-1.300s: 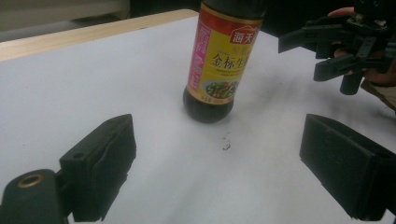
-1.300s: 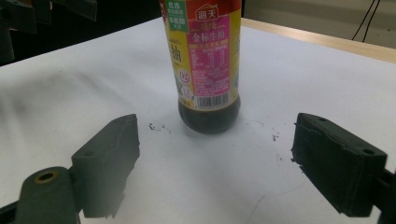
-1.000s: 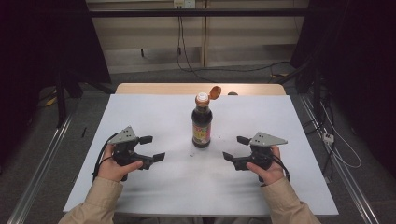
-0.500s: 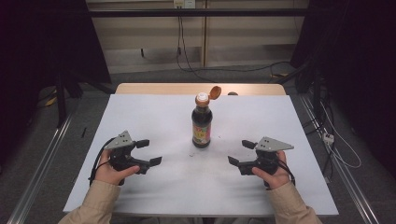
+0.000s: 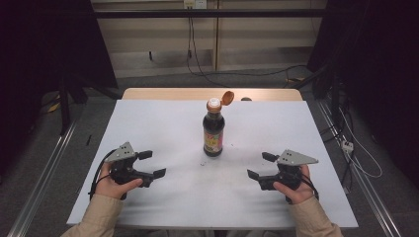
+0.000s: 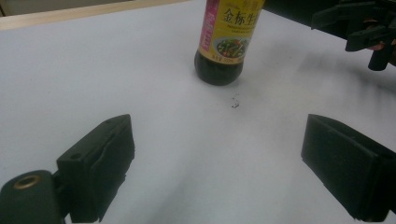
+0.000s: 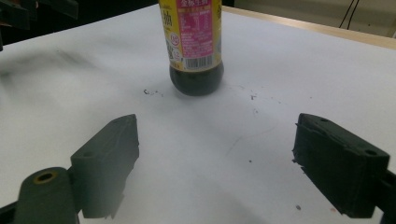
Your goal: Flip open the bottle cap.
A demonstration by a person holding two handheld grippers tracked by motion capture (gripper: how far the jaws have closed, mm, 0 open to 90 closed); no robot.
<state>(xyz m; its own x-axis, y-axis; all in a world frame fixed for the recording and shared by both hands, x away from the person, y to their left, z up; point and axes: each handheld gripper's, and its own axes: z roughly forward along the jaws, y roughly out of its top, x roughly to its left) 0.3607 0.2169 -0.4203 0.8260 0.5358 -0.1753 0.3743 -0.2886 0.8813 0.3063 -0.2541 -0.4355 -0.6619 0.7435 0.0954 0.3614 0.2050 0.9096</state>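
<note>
Soy sauce bottle [image 5: 213,129]: stands upright at the centre of the high view on the white table [image 5: 163,123], with its orange flip cap [image 5: 227,97] hinged open to the upper right of the neck. Its position matches the earlier high-view frames.

Lower left of the high view: the left gripper [image 5: 151,164] is held in the person's left hand [image 5: 112,179] just above the table surface. Its jaws are spread apart and hold nothing. Compared with one second ago, it sits lower in the frame, drawn back toward the person and farther from the bottle.

Lower right of the high view: the right gripper [image 5: 260,165] is held in the right hand [image 5: 294,183]. Its jaws are likewise parted and empty. It too sits lower in the frame than one second ago, well apart from the bottle.

Left gripper view: bare white table lies between the two black jaws. The bottle base and yellow label [image 6: 229,29] appear at upper centre, and the other gripper appears at the upper right corner.

Right gripper view: the jaws frame bare table with small dark specks [image 7: 148,91]. The bottle appears at upper centre, showing its pink label panel [image 7: 195,28].

Top of the high view: the far table edge shows bare wood [image 5: 173,93].
</note>
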